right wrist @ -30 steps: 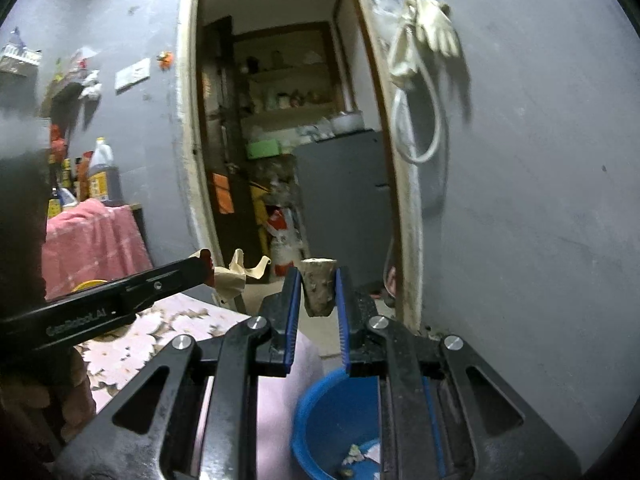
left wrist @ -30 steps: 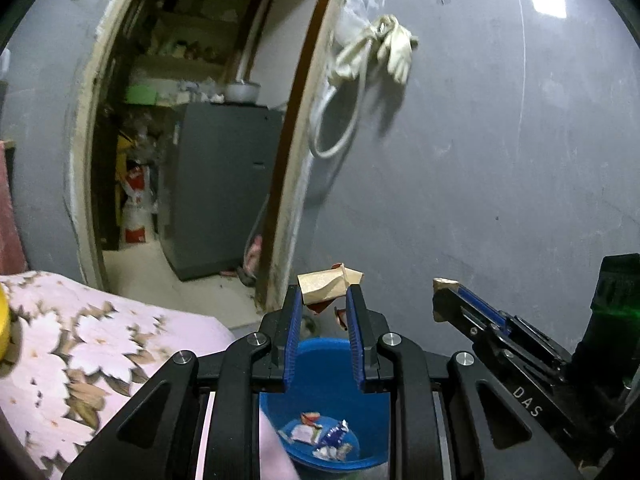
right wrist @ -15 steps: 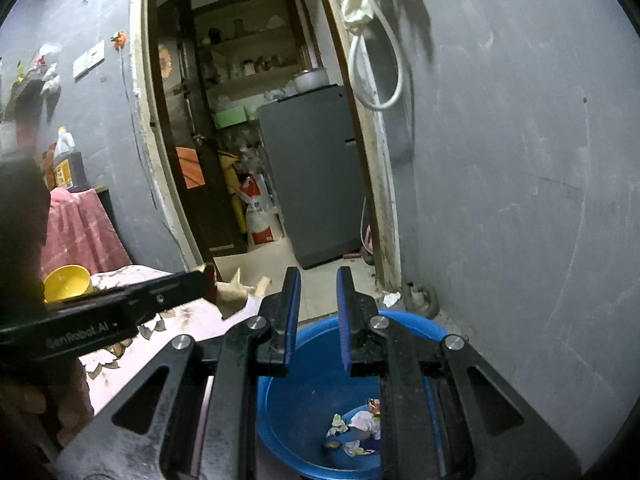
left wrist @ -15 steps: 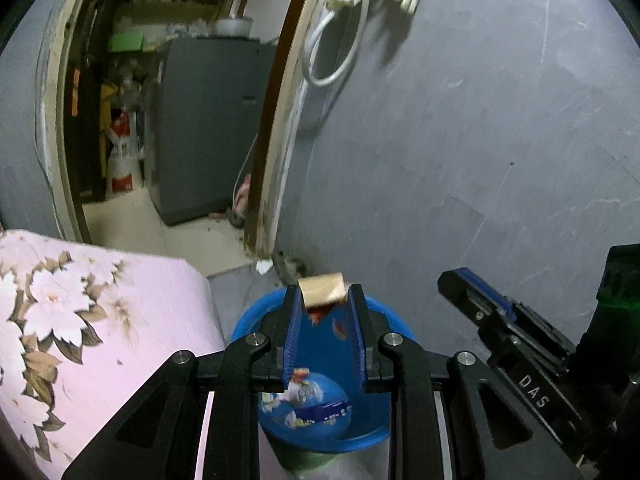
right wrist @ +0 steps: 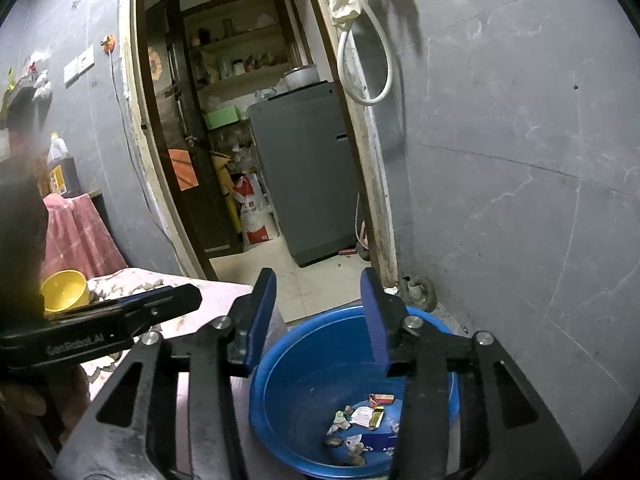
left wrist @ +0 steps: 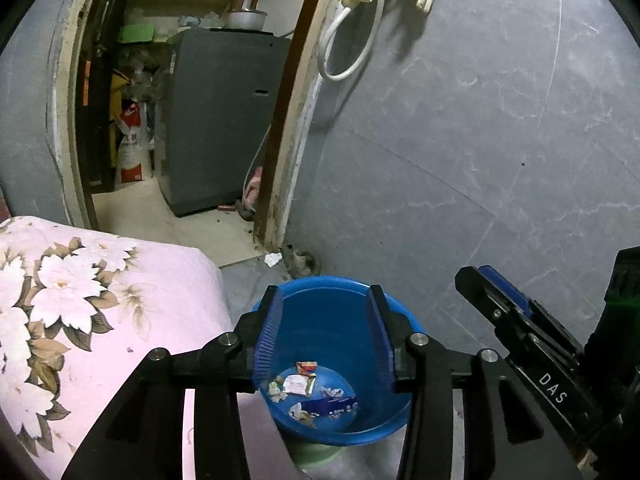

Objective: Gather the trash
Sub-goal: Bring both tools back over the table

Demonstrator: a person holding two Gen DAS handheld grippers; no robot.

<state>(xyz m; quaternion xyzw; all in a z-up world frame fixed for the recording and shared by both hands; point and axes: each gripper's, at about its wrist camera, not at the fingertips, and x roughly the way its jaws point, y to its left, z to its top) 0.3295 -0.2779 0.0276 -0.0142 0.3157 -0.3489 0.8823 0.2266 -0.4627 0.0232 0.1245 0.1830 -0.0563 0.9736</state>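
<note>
Left wrist view: both the left claw (left wrist: pixel 322 334) and right claw (right wrist: pixel 316 320) are held spread and empty above the round blue plastic basin (left wrist: pixel 320 292) of scraps. A release step is judged complete; further trash must next be located.

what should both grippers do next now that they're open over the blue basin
Probably lift both away from the blue basin and swing back toward the floral pink cover to look for more trash. The left gripper and right gripper both stand open with nothing between the fingers, and wrappers already lie in the basin's bottom, so nothing is left to release here.
</note>
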